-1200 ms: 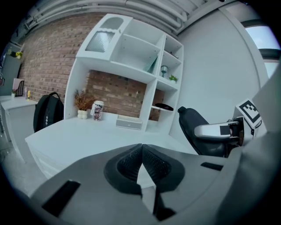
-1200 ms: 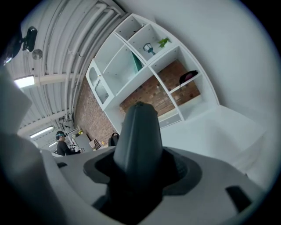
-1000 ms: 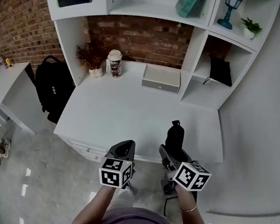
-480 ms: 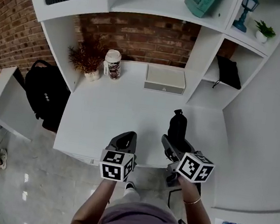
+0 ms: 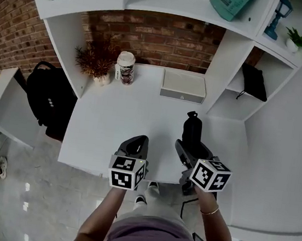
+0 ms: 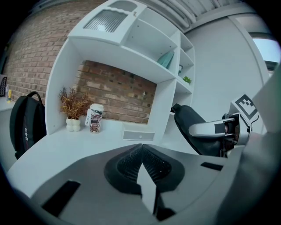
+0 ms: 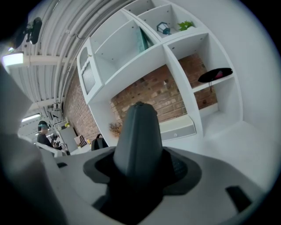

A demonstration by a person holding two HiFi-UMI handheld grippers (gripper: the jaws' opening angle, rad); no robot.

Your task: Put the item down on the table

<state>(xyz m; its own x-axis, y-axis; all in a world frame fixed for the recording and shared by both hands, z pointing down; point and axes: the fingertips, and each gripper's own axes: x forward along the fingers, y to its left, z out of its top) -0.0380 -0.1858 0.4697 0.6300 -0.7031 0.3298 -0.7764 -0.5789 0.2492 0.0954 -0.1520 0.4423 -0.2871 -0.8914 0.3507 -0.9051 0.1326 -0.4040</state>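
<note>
- Dark pouch [image 5: 191,131] is clamped between the jaws of the right gripper [image 5: 193,149], with its narrow end pointing away from the person
- In the right gripper view the pouch [image 7: 138,136] is seen filling the gap between the jaws, which are pressed against its sides
- The pouch is held over the right front part of the white bench [image 5: 117,124]; whether its underside touches the bench cannot be told
- Just beside it, the left gripper [image 5: 135,141] is held over the front edge of the bench; its jaws are seen pressed together with nothing between them
- At the back of the bench, against the brick wall [image 5: 167,39], a dried plant [image 5: 97,60] in a white vase, a lidded cup [image 5: 126,67] and a flat white box [image 5: 183,86] are lined up from left to right, well apart from the pouch
- A black backpack [image 5: 46,98] is seen beside the left end of the bench
- A black bag [image 5: 253,82] is laid on the low shelf to the right
- A teal item [image 5: 233,2], a lantern [image 5: 280,10] and a small green plant [image 5: 295,38] are set on the upper shelves
</note>
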